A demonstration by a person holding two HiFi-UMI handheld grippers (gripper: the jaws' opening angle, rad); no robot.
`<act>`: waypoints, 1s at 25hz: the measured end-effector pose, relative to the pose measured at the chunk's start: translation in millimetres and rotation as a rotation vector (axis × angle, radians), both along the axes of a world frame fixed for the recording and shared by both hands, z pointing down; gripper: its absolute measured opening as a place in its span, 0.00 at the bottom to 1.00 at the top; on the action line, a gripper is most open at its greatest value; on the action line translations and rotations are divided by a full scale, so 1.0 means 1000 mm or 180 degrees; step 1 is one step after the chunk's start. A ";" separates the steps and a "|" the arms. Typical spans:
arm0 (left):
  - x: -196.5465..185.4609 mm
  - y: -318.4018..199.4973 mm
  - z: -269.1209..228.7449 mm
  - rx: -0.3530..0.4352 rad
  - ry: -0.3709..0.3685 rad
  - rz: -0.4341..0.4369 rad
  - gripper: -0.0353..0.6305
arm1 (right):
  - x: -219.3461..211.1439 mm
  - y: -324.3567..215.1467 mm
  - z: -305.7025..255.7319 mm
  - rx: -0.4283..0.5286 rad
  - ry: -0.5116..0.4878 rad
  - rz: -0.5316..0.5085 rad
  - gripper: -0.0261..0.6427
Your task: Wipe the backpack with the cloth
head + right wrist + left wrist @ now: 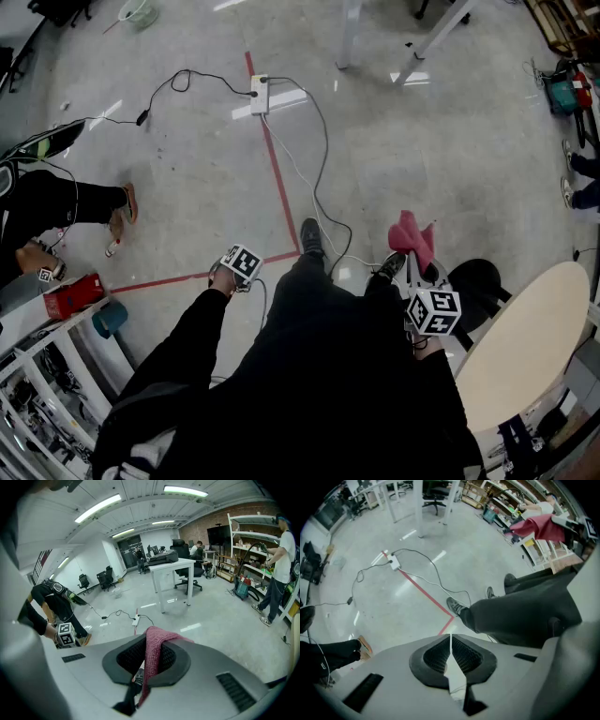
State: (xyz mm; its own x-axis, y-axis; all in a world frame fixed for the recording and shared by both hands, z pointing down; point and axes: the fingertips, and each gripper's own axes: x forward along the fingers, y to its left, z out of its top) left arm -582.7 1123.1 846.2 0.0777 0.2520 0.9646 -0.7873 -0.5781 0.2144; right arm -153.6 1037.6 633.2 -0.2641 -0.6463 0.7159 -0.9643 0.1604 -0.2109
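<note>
The right gripper [149,641] clamps the pink cloth [411,239] between its 2 jaws, a fold draped over their tips, beside the person's leg [314,300]. The left gripper [450,639] points steeply down at the floor [403,141], jaws pressed together on nothing.

Coarse knitted pink cloth [152,653], glossy polished grey floor [422,141], smooth pale wood tabletop [530,342], matt black trousers [319,356].
</note>
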 end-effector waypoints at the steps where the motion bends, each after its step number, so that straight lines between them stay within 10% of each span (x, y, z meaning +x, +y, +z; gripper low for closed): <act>1: -0.013 -0.008 0.002 0.0074 -0.0046 -0.0097 0.10 | -0.010 0.002 -0.001 -0.0012 -0.0006 -0.0018 0.08; 6: -0.046 0.000 0.003 0.0066 -0.0161 -0.0218 0.10 | -0.042 0.011 -0.011 -0.0066 -0.0017 -0.0084 0.08; 13: 0.004 0.003 -0.024 0.0289 0.0103 0.0074 0.10 | -0.045 -0.012 -0.031 0.0144 -0.0114 -0.0184 0.08; 25: 0.118 -0.157 -0.222 0.2358 0.1222 -0.0584 0.10 | -0.050 -0.057 -0.097 0.0660 -0.0239 -0.0678 0.08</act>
State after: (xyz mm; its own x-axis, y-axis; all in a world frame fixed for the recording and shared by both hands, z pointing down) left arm -464.9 965.8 624.5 0.4108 -0.4819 0.7740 -0.8323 -0.5448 0.1026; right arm -203.2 980.8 536.1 -0.4564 -0.7010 0.5480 -0.8873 0.4042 -0.2219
